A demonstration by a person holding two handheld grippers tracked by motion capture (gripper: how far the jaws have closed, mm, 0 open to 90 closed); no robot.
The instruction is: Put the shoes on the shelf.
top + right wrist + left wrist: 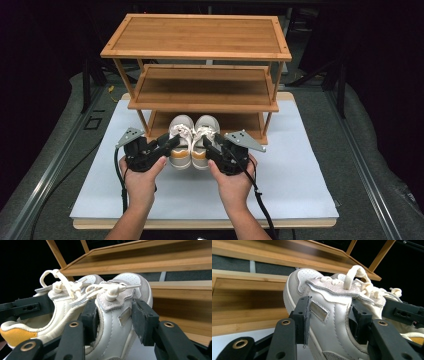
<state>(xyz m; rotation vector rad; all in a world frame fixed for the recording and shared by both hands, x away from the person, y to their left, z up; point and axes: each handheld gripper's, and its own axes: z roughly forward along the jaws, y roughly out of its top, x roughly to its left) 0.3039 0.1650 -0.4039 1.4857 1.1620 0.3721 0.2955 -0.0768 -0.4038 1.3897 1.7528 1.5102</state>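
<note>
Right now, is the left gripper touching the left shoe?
Touching. The left gripper view shows the left gripper with both pads pressed against the left shoe's sides.

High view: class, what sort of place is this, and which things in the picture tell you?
Probably a staged recording bench, not a home: a bamboo shoe rack stands on a white board, dark curtains surround it, and hand-held grippers clamp a pair of sneakers.
</note>
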